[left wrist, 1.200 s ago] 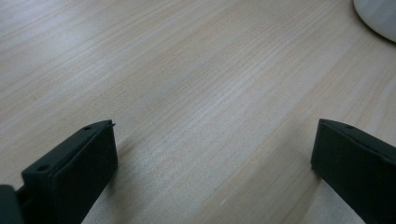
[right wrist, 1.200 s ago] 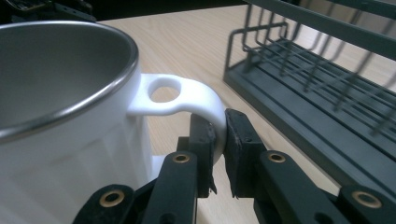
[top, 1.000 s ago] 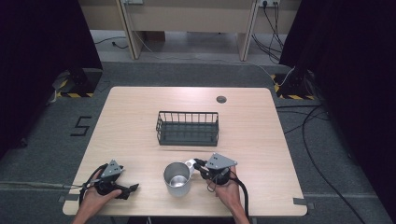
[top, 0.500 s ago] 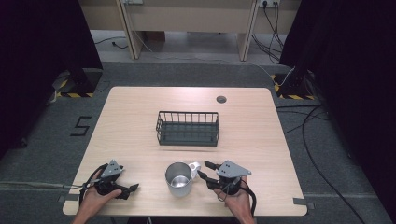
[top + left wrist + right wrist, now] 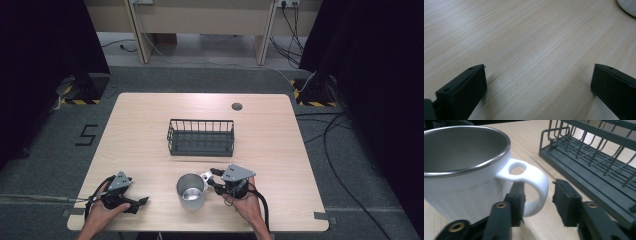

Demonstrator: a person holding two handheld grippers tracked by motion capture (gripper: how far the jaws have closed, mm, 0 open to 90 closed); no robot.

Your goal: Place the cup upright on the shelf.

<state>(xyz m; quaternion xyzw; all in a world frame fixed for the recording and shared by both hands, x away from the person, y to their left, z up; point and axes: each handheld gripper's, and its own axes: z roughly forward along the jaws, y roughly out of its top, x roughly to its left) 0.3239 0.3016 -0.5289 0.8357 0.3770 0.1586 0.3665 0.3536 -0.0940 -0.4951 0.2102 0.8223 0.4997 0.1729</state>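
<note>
Right gripper [image 5: 216, 181] sits back at the mug's [image 5: 190, 191] handle [image 5: 534, 182], having drawn away toward the right edge half a second ago. Its open jaws now straddle the handle, one on each side. Mug position unchanged within visible limits.

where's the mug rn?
In the high view the mug stands upright near the table's front edge, in front of the wire basket. Its handle sits between the right claw's open jaws.
</note>
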